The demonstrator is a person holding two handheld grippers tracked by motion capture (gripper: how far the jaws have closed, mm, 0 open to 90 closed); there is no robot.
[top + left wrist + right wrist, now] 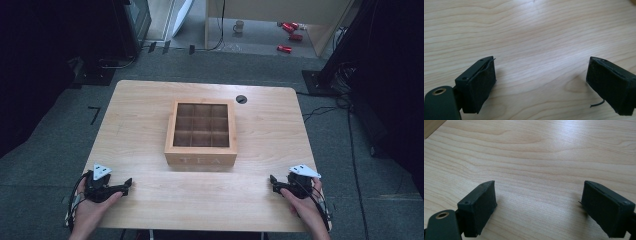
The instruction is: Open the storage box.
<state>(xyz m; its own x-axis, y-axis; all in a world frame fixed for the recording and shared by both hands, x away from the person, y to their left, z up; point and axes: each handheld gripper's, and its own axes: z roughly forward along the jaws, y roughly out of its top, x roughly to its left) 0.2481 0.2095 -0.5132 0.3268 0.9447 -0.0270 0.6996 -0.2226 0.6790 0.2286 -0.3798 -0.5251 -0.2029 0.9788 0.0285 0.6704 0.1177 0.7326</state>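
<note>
High view: left tool (pixel 125 185) and right tool (pixel 274 182) low on table (pixel 150 100), jaws wide apart, empty, pointing inward.

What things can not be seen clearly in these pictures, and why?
- Tea box, high view: the compartments look dark; whether anything lies inside is too small and shadowed to tell.
- Lettering on the box front, high view: too faint to read surely.
- Left gripper and right gripper, gripper views: each outer jaw is cut off by the frame edge.
- Red items on the floor, high view: too small to identify.
</note>
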